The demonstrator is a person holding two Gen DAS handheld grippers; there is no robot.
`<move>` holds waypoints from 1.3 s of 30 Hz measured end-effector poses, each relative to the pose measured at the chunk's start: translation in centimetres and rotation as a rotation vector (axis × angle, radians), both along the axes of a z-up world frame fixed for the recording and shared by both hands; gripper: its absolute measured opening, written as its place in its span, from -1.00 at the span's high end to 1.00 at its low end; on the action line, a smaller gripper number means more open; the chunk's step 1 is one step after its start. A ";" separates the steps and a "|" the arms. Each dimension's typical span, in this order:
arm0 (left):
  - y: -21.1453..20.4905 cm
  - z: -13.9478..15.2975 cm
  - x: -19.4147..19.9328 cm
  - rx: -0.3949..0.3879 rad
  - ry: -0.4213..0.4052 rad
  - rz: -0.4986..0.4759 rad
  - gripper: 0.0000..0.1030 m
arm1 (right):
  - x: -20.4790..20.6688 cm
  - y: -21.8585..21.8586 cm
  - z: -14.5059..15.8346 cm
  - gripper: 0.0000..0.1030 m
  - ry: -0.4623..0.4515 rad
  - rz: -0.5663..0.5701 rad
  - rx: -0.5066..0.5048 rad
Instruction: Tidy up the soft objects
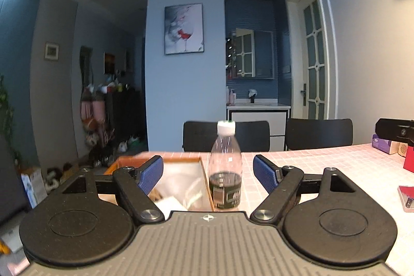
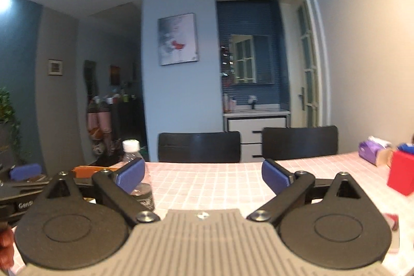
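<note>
Nearest in the left wrist view, the left gripper (image 1: 208, 173) has its two blue-padded fingers (image 1: 151, 173) spread wide, nothing pinched; one clear plastic bottle with a white cap and a dark label (image 1: 225, 164) stands upright on the table in the gap between them, nearer the right pad and apart from both. Just left of the bottle lies one orange-rimmed open box (image 1: 157, 160), its right wall close beside the bottle; inside it sit pale, crumpled soft things (image 1: 178, 194), too blurred to count or name. In the right wrist view the right gripper (image 2: 203, 176) likewise holds its two blue pads (image 2: 275, 176) wide apart, with only bare pink checked tablecloth (image 2: 207, 183) between them; the same bottle shows behind its left pad, and the left gripper's blue pad appears at the far left edge.

Further right on the table stand one red box (image 2: 401, 176) and, beyond it, one purple tissue pack (image 2: 372, 151). At the near right edge of the left view lies one small pink and red item (image 1: 406, 198), unclear.

Behind the table are two black chair backs (image 1: 319, 133). On the far wall hangs one framed picture of a wine glass (image 1: 184, 28), with one mirror (image 1: 252, 53) to its right above a white sink cabinet (image 1: 258, 118)
</note>
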State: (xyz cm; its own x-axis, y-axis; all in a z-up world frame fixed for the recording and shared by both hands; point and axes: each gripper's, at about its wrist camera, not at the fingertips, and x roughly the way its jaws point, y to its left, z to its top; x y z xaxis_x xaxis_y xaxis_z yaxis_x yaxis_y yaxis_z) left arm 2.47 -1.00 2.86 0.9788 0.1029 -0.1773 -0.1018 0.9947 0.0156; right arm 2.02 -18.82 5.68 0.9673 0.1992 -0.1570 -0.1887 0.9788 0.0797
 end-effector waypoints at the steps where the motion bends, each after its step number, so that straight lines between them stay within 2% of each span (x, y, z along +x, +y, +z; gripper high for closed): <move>1: 0.0 -0.3 0.1 -0.003 0.013 0.001 -0.80 | 0.1 0.1 -0.4 -0.86 0.008 -0.010 -0.002; 4: -0.6 -1.2 -0.2 -0.001 0.040 -0.013 -0.80 | 0.6 0.1 -1.5 -0.86 0.047 -0.018 -0.017; 9: -1.9 -2.2 -0.8 0.048 0.081 -0.016 -0.80 | 1.4 0.0 -3.4 -0.89 0.150 -0.010 0.001; 15: -1.6 -2.9 -0.4 0.015 0.182 -0.022 -0.80 | 2.2 1.1 -5.1 -0.90 0.262 0.004 -0.055; 21: -1.8 -3.0 -0.7 0.008 0.215 -0.027 -0.80 | 2.8 1.4 -5.9 -0.93 0.363 0.033 -0.035; 26: -2.4 -3.4 -0.5 0.020 0.222 -0.026 -0.80 | 2.9 1.5 -6.4 -0.94 0.367 0.034 -0.066; 39: -2.5 -3.5 -0.3 0.025 0.233 -0.032 -0.80 | 2.9 1.3 -6.2 -0.94 0.363 0.028 -0.071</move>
State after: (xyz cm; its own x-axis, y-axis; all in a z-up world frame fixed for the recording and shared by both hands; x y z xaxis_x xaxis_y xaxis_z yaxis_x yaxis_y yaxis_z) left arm 2.19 -3.54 -0.64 0.9146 0.0796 -0.3965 -0.0608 0.9964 0.0599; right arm 4.94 -17.50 -0.47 0.8406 0.2008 -0.5031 -0.1873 0.9792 0.0780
